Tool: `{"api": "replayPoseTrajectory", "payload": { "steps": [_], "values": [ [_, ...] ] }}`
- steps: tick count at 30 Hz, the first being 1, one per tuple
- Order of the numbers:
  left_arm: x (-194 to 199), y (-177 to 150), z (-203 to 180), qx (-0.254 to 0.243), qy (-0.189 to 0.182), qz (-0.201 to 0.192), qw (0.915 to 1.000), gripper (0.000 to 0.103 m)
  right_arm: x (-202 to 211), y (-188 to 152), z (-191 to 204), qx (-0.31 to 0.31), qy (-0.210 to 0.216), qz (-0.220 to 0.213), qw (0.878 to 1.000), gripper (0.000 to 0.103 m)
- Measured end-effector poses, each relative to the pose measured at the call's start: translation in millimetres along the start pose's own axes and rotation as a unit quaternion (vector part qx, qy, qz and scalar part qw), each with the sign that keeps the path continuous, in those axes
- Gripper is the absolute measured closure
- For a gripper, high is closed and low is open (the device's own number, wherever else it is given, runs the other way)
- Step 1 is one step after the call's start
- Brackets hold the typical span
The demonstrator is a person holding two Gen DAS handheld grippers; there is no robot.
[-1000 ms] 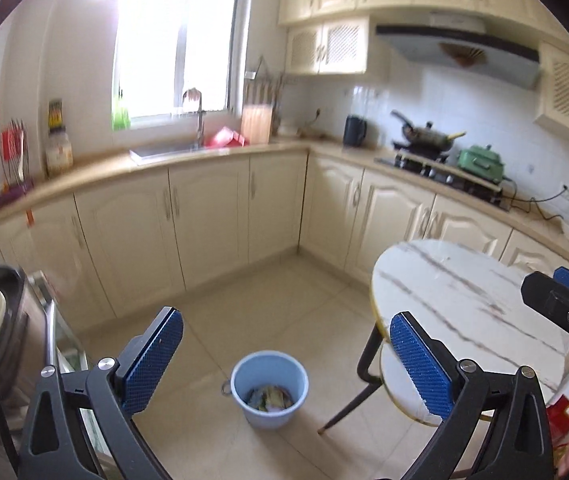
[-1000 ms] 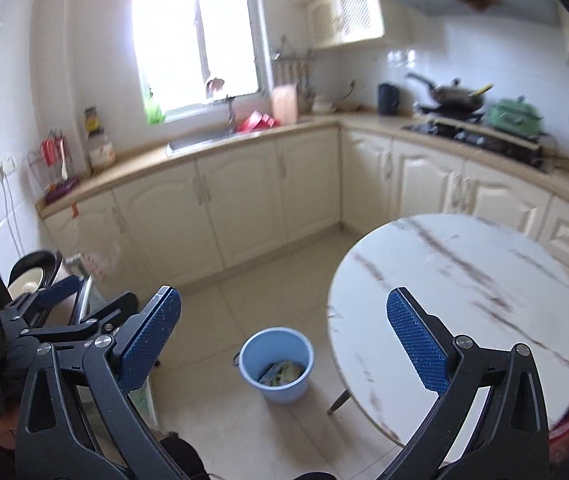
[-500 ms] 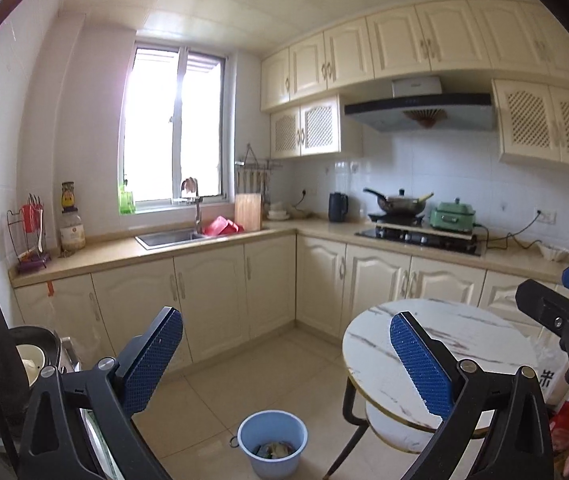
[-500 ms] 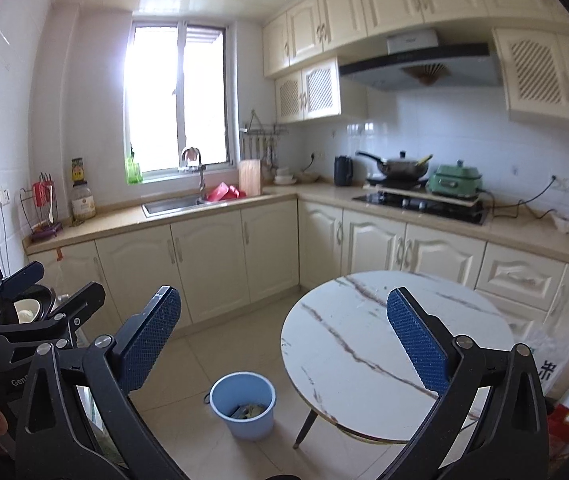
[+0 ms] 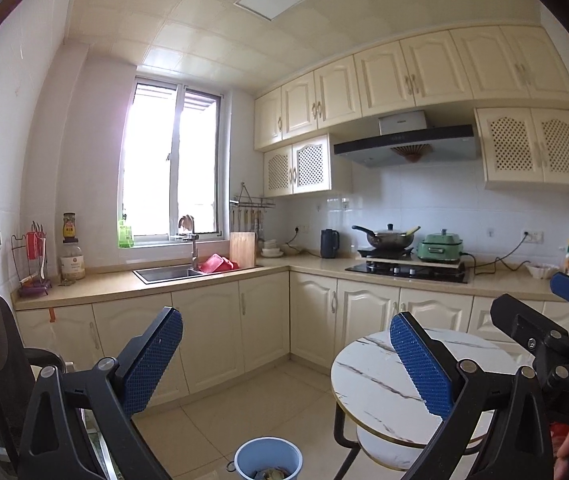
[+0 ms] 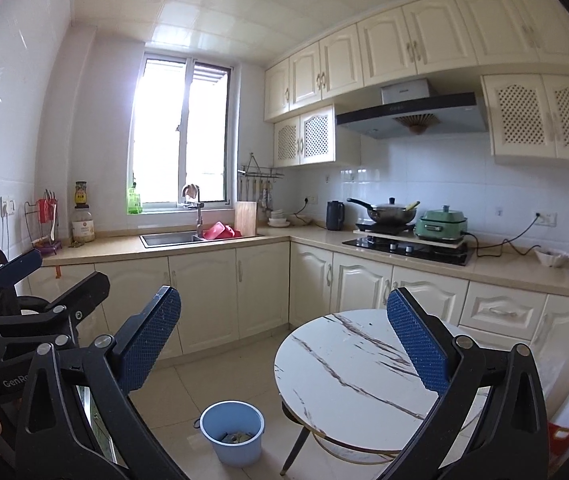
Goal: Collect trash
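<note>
Both of my grippers are raised and look level across the kitchen. My left gripper (image 5: 286, 360) has its blue-padded jaws spread wide with nothing between them, and my right gripper (image 6: 284, 340) is spread just as wide and equally bare. From the right wrist view I can see the left gripper's black frame at the left edge, and from the left wrist view the right gripper's frame and one blue pad sit at the right edge, so the two tools are side by side. Low on the pale tiled floor stands the small light-blue plastic bucket (image 6: 231, 432), just left of the round white marble-patterned table with black legs (image 6: 348, 372); some crumpled trash (image 6: 236, 437) lies at the bottom of the bucket, though I cannot tell what the pieces are. The tabletop shows only its dark veining. Behind, cream cabinets run under a beige countertop (image 6: 124, 250) that holds a steel sink (image 6: 168, 239) beneath the bright window (image 6: 182, 132), a red dish rack (image 6: 220, 232), a wooden chopping board (image 6: 245, 216), a dark kettle (image 6: 334, 215), a lidded wok on the black hob (image 6: 390, 212) and a green electric cooker (image 6: 442, 224).
</note>
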State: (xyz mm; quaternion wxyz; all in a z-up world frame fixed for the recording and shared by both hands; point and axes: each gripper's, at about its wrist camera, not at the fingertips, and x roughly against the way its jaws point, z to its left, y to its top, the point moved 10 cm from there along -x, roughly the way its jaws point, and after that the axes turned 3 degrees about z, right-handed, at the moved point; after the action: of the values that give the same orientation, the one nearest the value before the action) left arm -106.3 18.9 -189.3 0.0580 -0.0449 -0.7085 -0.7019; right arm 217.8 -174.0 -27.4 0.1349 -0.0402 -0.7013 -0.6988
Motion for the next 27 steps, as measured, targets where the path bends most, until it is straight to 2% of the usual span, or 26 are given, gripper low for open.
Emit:
{"api": "replayPoseTrajectory", "payload": {
  "steps": [11,22,27],
  "values": [
    [-2,7,3,0.006,0.008,-0.001,1.0000,0.001,4,-4,6,0.005,-0.009,-0.007,1.000,0.000],
    [-28,34,-7,0.002,0.008,-0.001,1.0000,0.001,2,-6,3,0.008,-0.007,-0.005,1.000,0.000],
    [-31,36,-2,0.001,0.008,-0.002,1.0000,0.001,2,-6,4,0.010,-0.006,-0.005,1.000,0.000]
  ]
}}
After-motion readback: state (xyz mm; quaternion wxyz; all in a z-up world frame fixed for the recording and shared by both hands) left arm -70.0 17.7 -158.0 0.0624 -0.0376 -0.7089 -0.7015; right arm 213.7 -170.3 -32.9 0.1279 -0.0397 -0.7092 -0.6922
